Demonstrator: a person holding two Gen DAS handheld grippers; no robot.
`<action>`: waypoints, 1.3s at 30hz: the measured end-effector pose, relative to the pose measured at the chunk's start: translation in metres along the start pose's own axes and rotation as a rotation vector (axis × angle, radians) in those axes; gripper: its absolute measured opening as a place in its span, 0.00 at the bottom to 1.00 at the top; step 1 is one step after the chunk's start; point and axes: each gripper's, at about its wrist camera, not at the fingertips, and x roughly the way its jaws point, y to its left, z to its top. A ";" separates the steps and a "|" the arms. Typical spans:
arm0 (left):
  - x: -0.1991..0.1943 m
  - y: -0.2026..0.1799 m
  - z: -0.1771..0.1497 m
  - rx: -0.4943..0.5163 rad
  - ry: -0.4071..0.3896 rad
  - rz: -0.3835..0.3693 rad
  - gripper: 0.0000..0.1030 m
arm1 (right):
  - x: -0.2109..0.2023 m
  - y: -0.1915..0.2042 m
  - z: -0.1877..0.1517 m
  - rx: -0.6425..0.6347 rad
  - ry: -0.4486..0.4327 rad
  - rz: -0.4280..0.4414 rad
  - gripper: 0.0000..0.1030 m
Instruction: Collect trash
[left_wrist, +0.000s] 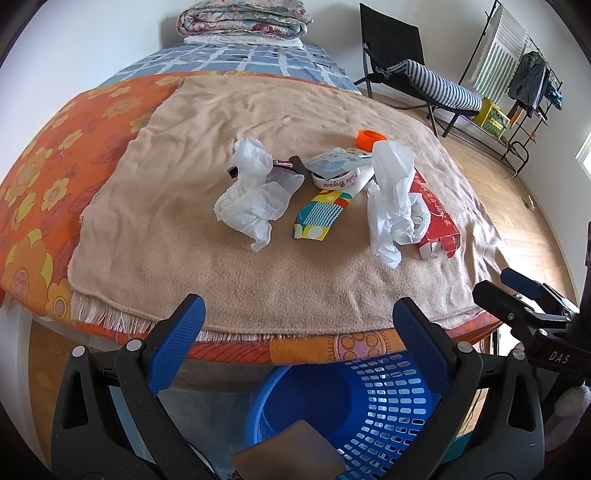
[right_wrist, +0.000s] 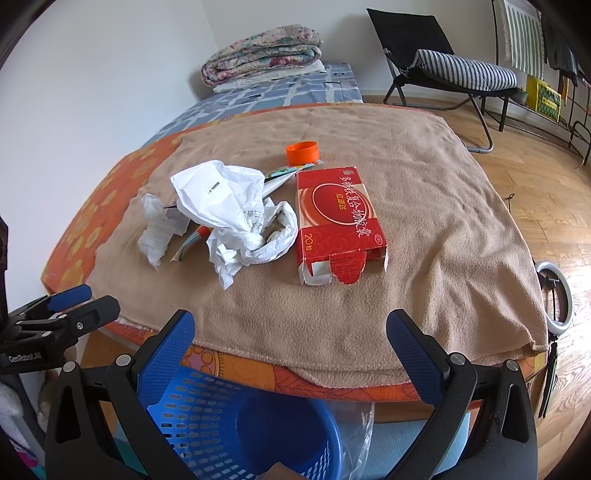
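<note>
Both grippers hang with jaws spread wide and empty above the near edge of the bed: the left gripper (left_wrist: 299, 321) and the right gripper (right_wrist: 290, 332). On the tan fleece blanket (right_wrist: 424, 229) near its middle lie crumpled white plastic bags (right_wrist: 229, 214), a flattened red cardboard box (right_wrist: 338, 218), an orange plastic cap (right_wrist: 302, 153) and a colourful patterned wrapper (left_wrist: 319, 218). A blue perforated plastic basket (left_wrist: 388, 398) stands below the near edge.
</note>
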 end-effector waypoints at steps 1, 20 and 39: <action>0.000 0.000 0.000 0.001 0.002 0.001 1.00 | 0.000 0.000 0.000 0.000 0.000 0.000 1.00; 0.002 0.015 -0.001 -0.037 0.021 0.010 1.00 | 0.003 -0.003 -0.003 0.006 0.019 -0.012 1.00; 0.001 0.041 0.020 -0.063 0.005 0.055 1.00 | 0.003 0.000 0.012 -0.012 -0.066 0.041 1.00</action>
